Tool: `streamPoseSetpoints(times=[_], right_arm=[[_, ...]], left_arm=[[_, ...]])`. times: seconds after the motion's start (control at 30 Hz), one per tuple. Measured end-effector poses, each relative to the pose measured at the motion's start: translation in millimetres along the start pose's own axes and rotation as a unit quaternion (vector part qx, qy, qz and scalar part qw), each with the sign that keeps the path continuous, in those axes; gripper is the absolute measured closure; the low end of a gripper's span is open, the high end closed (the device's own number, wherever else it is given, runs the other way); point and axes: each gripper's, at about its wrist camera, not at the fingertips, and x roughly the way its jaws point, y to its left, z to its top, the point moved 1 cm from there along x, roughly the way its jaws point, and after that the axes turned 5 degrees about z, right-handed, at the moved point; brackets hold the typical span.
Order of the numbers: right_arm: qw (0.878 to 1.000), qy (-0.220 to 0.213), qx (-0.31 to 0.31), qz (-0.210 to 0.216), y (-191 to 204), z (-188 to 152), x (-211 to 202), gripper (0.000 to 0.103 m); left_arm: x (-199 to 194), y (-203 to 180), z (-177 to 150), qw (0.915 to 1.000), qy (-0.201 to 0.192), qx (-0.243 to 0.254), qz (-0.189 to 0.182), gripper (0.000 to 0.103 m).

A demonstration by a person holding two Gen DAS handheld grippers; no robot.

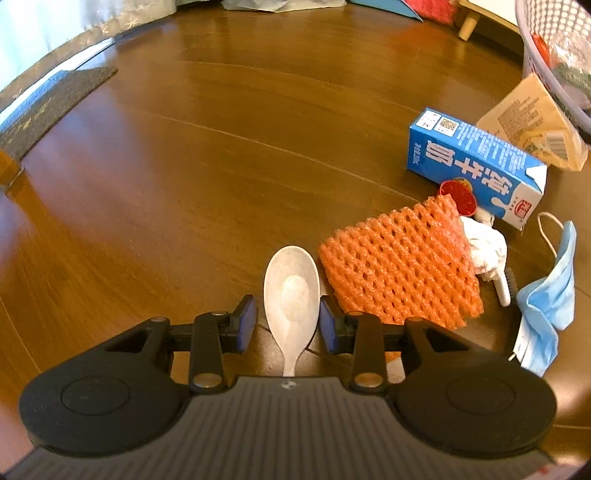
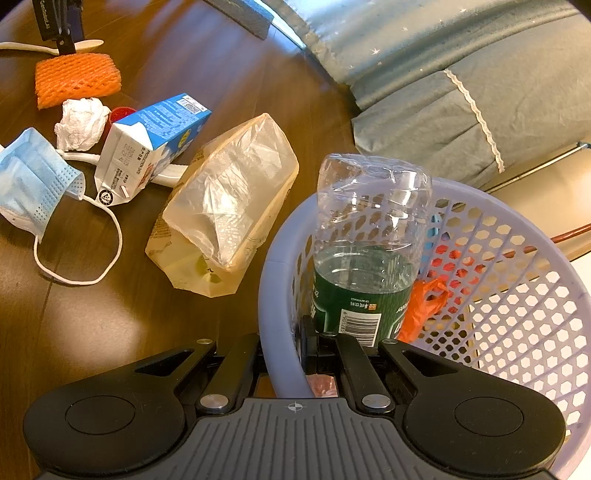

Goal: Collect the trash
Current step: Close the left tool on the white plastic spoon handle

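A pale plastic spoon (image 1: 291, 291) lies on the wooden floor between the blue pads (image 1: 248, 325) of my left gripper (image 1: 288, 325), which stands open around its bowl. To its right lie an orange foam net (image 1: 399, 262), a crumpled tissue (image 1: 484, 247), a red cap (image 1: 458, 195), a blue milk carton (image 1: 476, 166), a blue face mask (image 1: 550, 299) and a clear plastic bag (image 2: 229, 206). My right gripper (image 2: 282, 354) is shut on the rim of the lilac basket (image 2: 273, 280). Inside the basket stand a plastic bottle (image 2: 365, 258) and an orange wrapper (image 2: 424, 302).
A dark mat (image 1: 55, 99) lies at the far left by a curtain. Teal bedding (image 2: 461, 92) hangs behind the basket. A white brush (image 1: 502, 291) lies under the tissue. A pale furniture leg (image 1: 467, 26) stands at the back right.
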Motion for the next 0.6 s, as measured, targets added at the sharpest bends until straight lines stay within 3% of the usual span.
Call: streamPoseSetpoints(times=[0.23,0.4,0.6], right_arm=[[1.0,0.001,0.008,-0.004,-0.1,0.5,0.8,0.103],[1.0,0.001,-0.008,0.0,2.0,-0.9,0.8,0.103],[1.0,0.002,-0.012,0.007,4.5,-2.3,1.8,0.102]], left_arm=[[-3.8,-7.2,-1.2,0.9985,-0.006,0.053,0.01,0.078],[-16.5,-17.0,-2.2,0.9928,-0.034,0.114,0.015,0.078],[-34.8,-23.0,14.9,0.9895,-0.065,0.129,0.006,0.078]])
